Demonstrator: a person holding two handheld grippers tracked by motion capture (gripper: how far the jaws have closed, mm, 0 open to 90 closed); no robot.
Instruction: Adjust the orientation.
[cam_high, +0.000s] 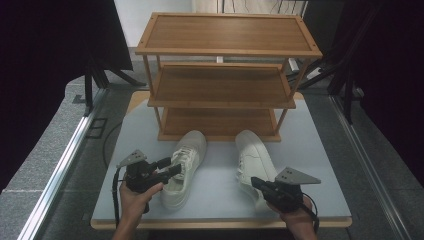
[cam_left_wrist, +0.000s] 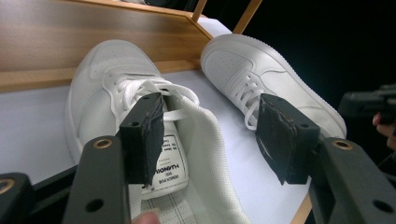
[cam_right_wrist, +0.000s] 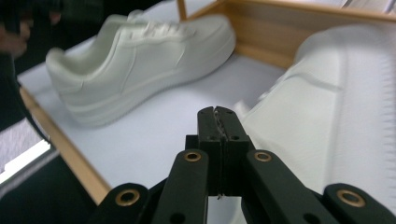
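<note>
White leather-look left sneaker (cam_high: 184, 167) lies on the table (cam_high: 215, 200) before the wooden shoe rack (cam_high: 220, 75); left gripper (cam_high: 169, 169) hovers at its collar, jaws spread, nothing clamped. Light, soft upper, stiff sole; likely best grabbed by the collar or heel. Right sneaker (cam_high: 255, 162) sits just beside the right gripper (cam_high: 256, 183), jaws clenched empty.

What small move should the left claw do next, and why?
Probably close the left claw on the left shoe. Its jaws stand open, one pad inside the collar by the tongue, the other outside, and nothing is gripped yet.
</note>
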